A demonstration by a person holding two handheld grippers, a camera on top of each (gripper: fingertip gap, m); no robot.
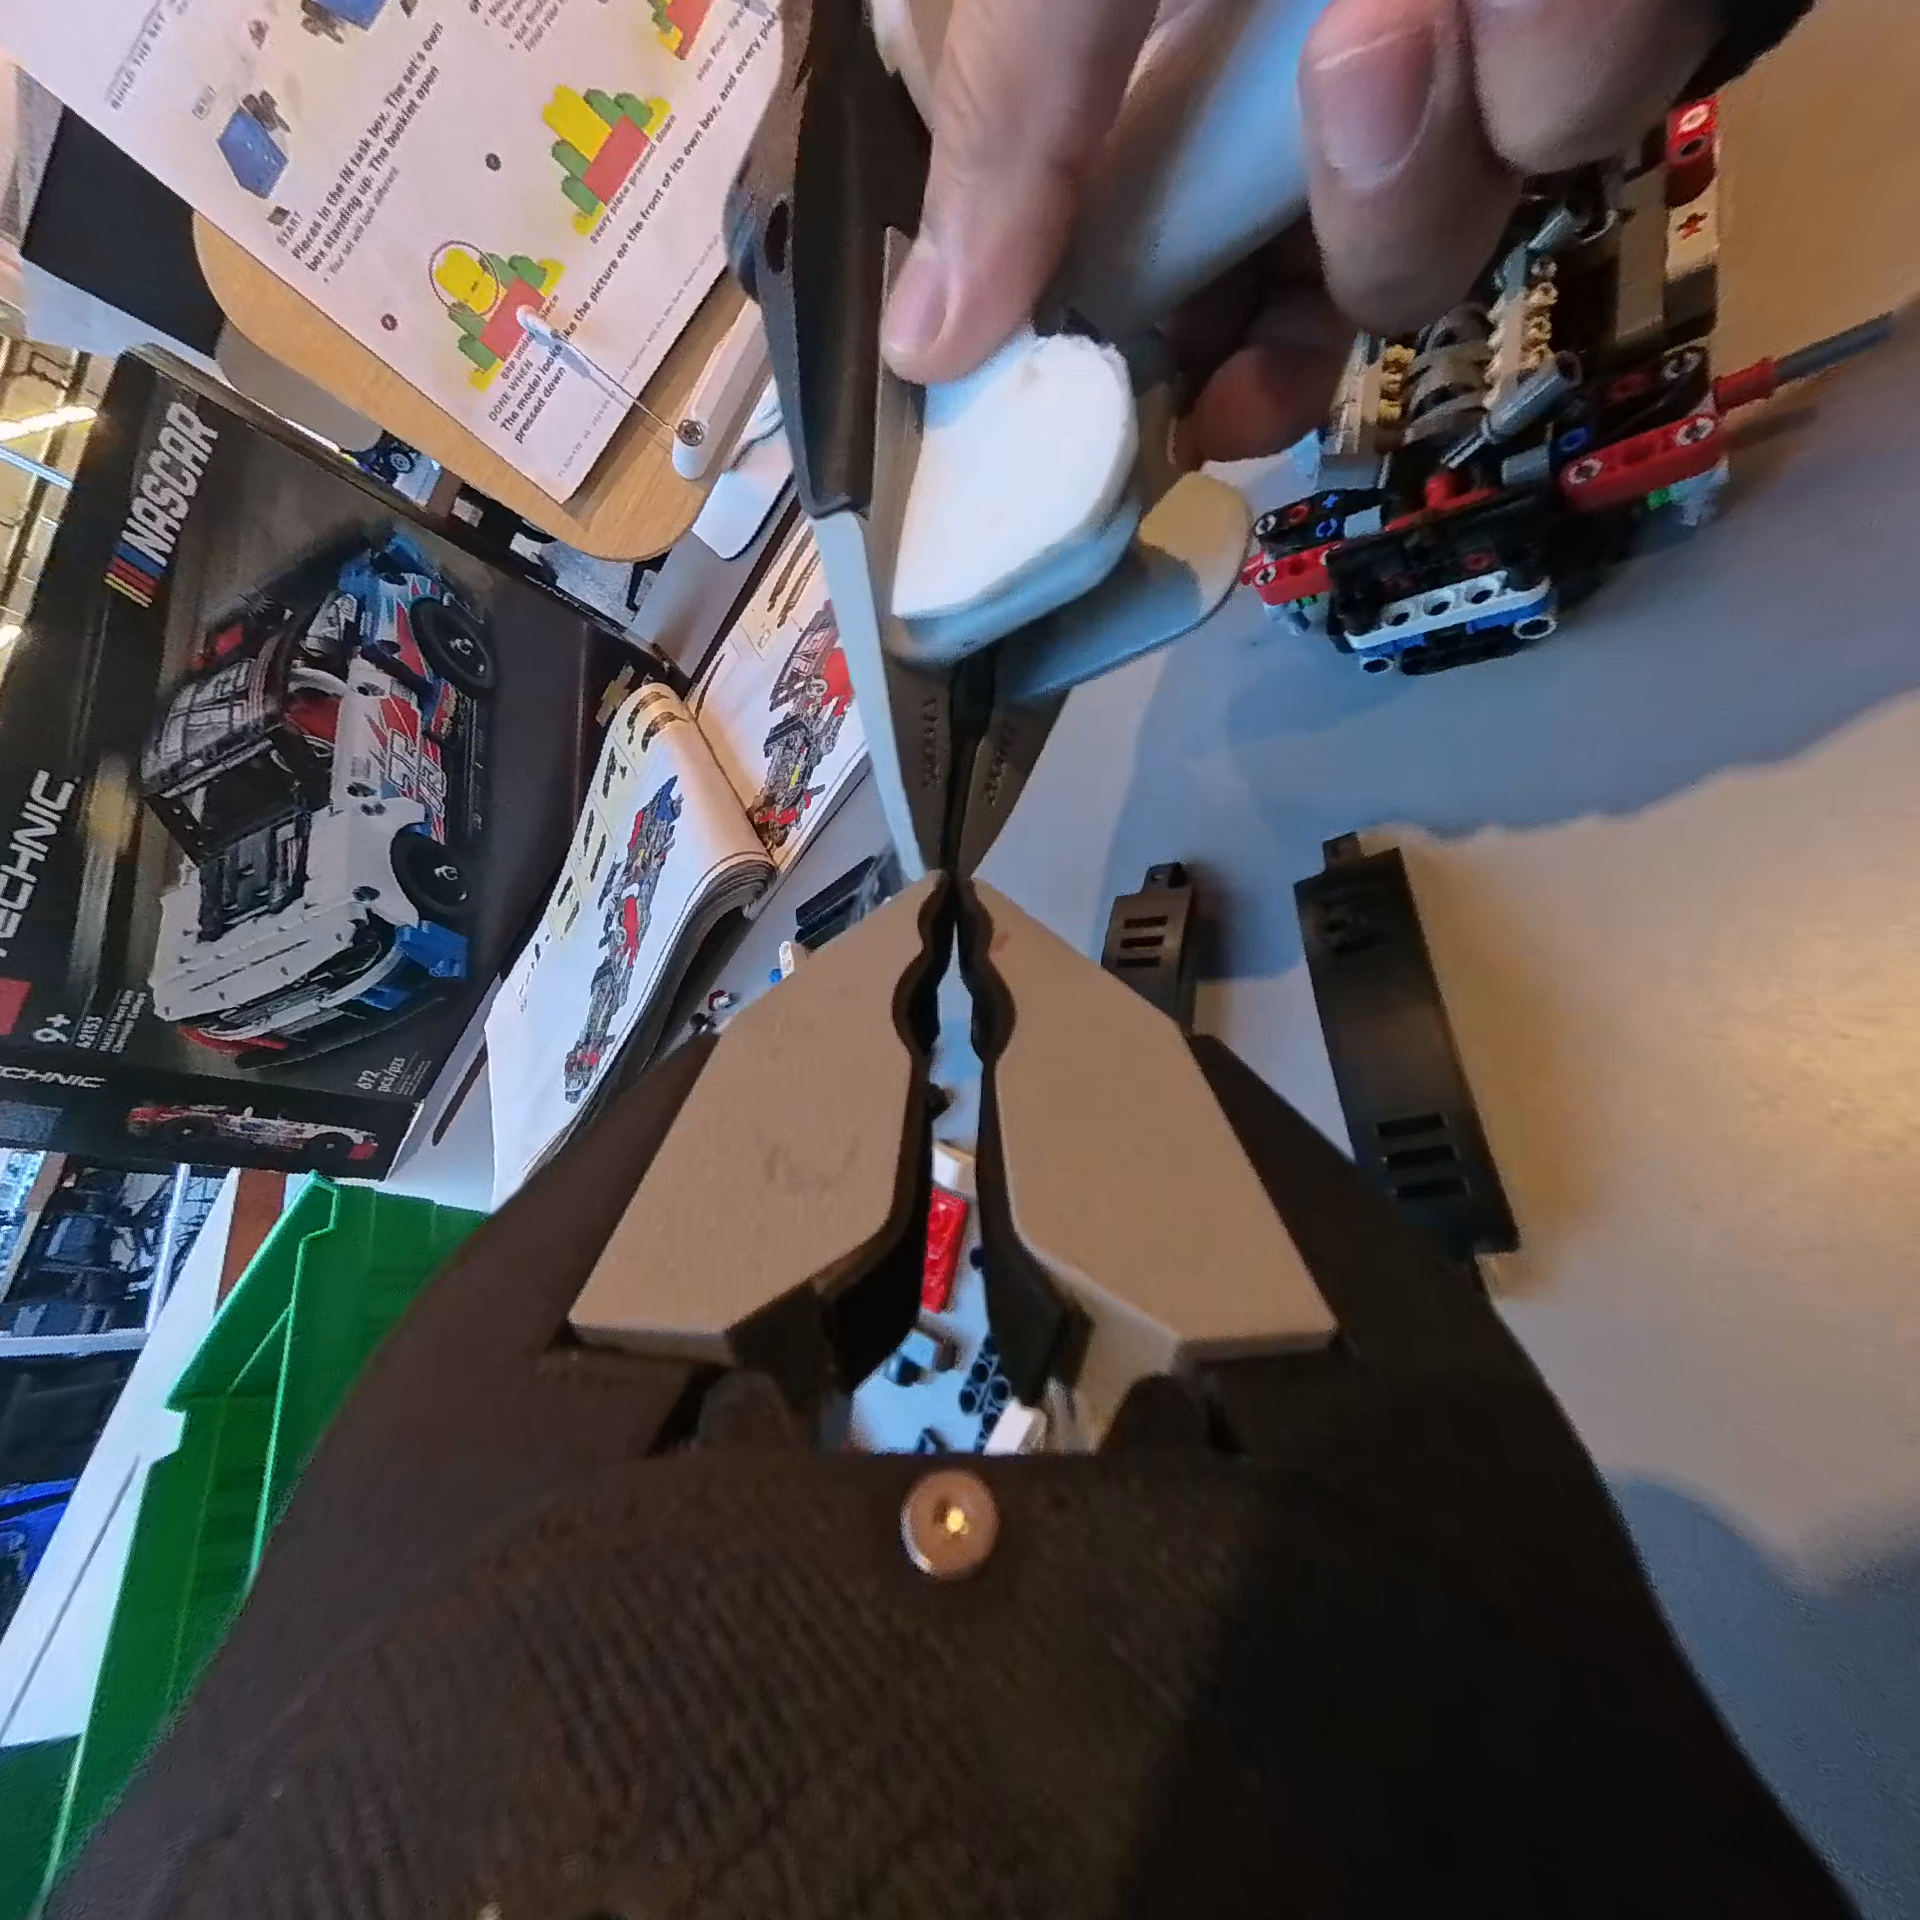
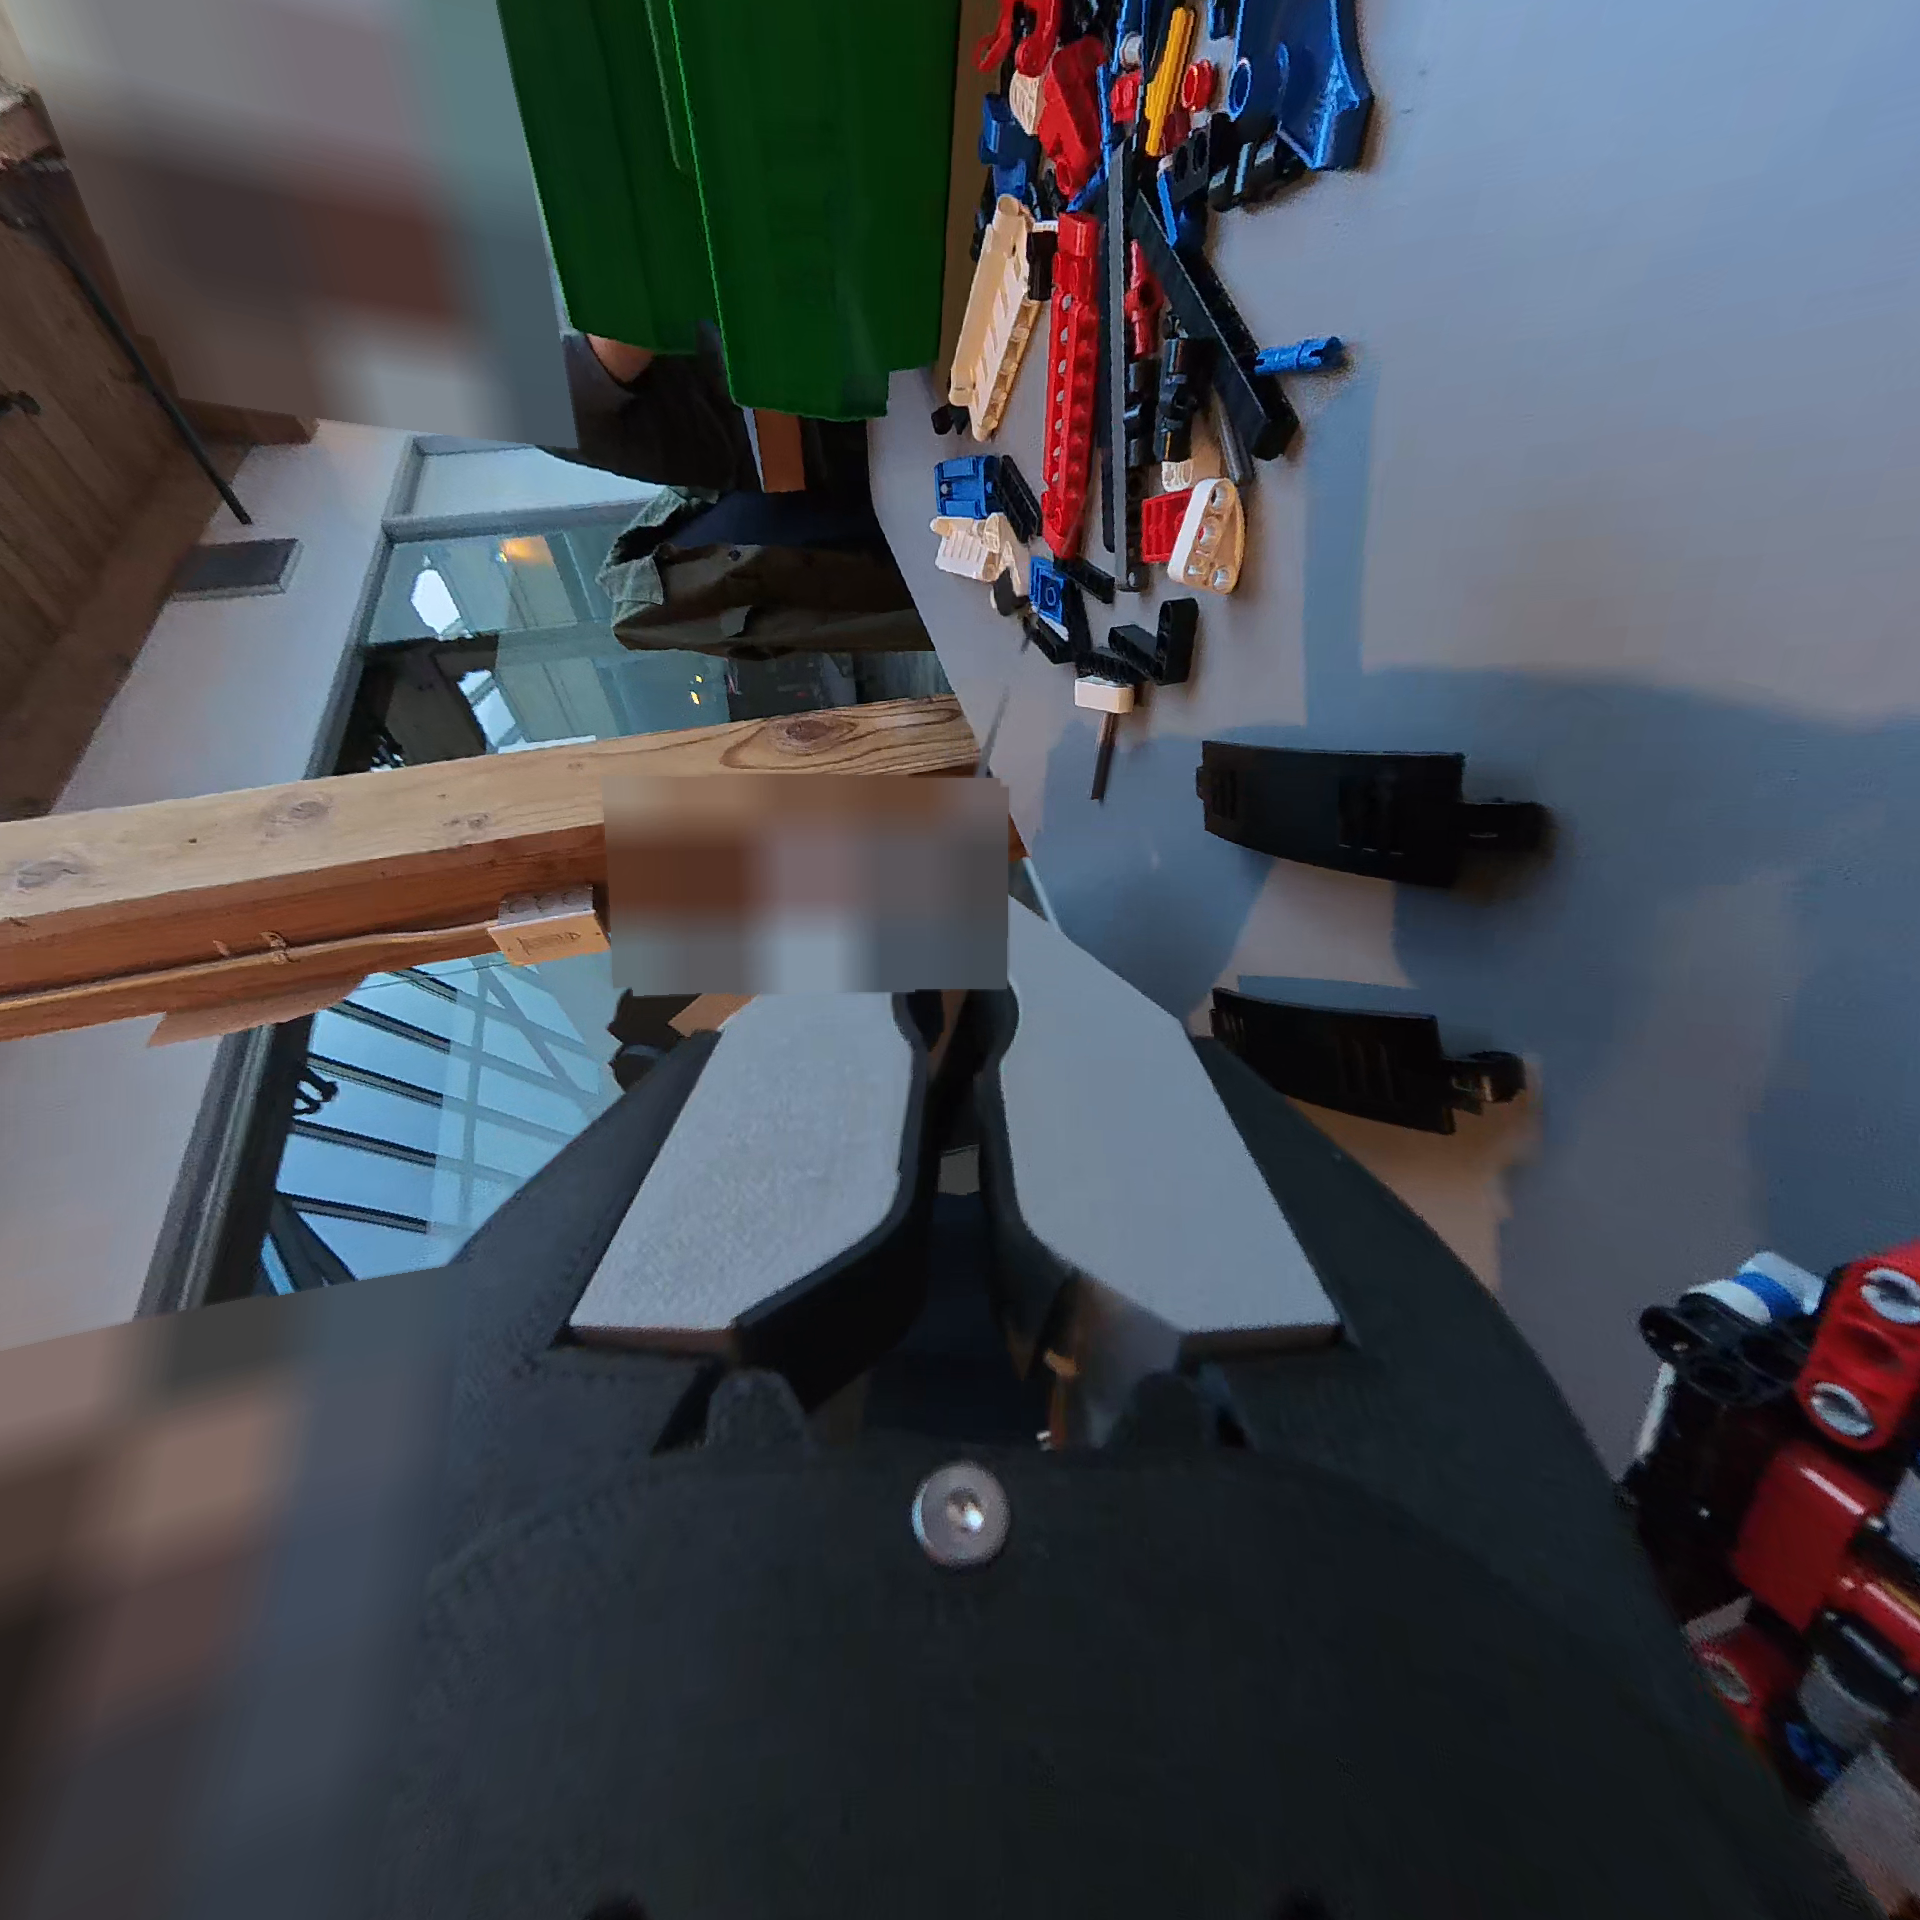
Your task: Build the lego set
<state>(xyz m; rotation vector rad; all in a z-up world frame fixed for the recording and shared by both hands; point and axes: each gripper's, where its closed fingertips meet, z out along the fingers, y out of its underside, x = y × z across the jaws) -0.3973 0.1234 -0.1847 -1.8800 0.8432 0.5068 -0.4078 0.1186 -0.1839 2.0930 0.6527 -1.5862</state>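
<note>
Holding the left gripper (image 1: 951, 909) clenched at the centre of the left wrist frame, pads pressed together with only a thin dark seam between them; not possible to tell whether anything thin is pinched there. Meeting it tip to tip with the right gripper (image 1: 951, 831), which is coming down from the top of the frame, its fingers likewise drawn tight together. Gripping that tool's grey handle with a hand (image 1: 1143, 156) at the upper centre.

Leaving the partly built lego model (image 1: 1455, 499), a red, black and blue chassis, standing on the grey table (image 1: 1662, 748) at the upper right, well apart from both tips. Showing the same model at the lower right edge of the right wrist frame. Leaving two black panels (image 1: 1403, 1049) lying side by side on the table right of centre, apart from each other.

Showing a pile of loose pieces (image 2: 1122, 312) at the upper centre of the right wrist frame, just beside a green bin (image 2: 748, 208). Hiding the right tool's tips behind a mosaic patch in that view.

Showing the set's box (image 1: 260, 727) at the left of the left wrist frame, an open instruction booklet (image 1: 665, 883) just right of it, and a printed sheet (image 1: 416, 156) on a wooden board at the upper left.
</note>
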